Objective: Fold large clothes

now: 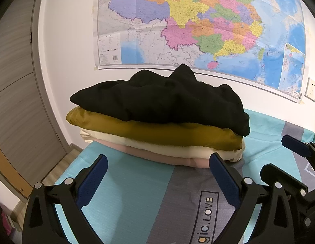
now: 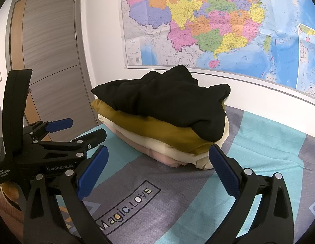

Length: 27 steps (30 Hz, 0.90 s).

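The black, loosely folded garment [image 1: 163, 99] tops a stack of mustard [image 1: 153, 131], cream [image 1: 161, 145] and pink [image 1: 157, 155] folded clothes on the teal-and-grey bed sheet [image 1: 137, 193], below the wall map [image 1: 198, 24]. Before the stack, left gripper [image 1: 158, 178] and right gripper [image 2: 158, 170] hover, fingers spread, empty. Folding looks finished, or the rumpled black piece wants tidying.

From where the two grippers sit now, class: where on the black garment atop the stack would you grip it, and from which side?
Probably grip the black garment at its near edge, where it overhangs the mustard layer, coming from the front. That edge droops free of the stack, so a finger can likely slip under it. The peak at the back is bunched. Both the left gripper and right gripper are open and empty.
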Tool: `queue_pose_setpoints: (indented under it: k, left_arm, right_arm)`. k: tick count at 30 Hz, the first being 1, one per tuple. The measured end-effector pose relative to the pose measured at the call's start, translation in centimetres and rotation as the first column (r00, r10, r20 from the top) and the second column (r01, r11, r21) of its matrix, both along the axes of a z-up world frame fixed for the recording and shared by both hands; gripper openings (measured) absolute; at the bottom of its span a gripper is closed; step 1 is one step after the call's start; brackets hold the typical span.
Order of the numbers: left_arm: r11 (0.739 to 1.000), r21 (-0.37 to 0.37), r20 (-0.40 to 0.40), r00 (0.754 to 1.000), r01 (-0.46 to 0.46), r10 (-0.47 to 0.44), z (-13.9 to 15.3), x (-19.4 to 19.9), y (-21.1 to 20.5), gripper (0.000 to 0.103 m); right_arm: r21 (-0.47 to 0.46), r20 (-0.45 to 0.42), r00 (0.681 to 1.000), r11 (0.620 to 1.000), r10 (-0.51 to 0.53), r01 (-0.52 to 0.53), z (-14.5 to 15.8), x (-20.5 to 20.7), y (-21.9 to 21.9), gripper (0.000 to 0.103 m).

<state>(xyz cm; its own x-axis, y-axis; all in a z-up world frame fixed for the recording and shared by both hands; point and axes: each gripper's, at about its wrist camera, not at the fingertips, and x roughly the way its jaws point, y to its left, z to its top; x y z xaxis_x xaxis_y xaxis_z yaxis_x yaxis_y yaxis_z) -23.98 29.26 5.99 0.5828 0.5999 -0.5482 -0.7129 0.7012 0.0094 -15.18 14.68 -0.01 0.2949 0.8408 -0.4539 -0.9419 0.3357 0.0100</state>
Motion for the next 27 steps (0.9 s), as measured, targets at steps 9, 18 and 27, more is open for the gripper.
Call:
queue_pose_setpoints:
  k: [9, 18, 27]
  left_arm:
    - [1.000, -0.001, -0.004, 1.000, 0.000, 0.000, -0.11, 0.08, -0.02, 0.096]
    - [1.000, -0.005, -0.005, 1.000, -0.001, 0.001, -0.13, 0.05, 0.07, 0.096]
    - [1.000, -0.009, -0.005, 1.000, 0.001, -0.001, -0.21, 0.02, 0.16, 0.096]
  right_arm:
    - [-0.003, -0.003, 1.000, 1.000, 0.003, -0.003, -0.06, 0.17, -0.06, 0.097]
    - [0.000, -0.006, 1.000, 1.000, 0.001, -0.001, -0.14, 0.24, -0.08, 0.097]
    - [-0.004, -0.011, 1.000, 1.000, 0.003, -0.003, -0.22, 0.24, -0.07, 0.097]
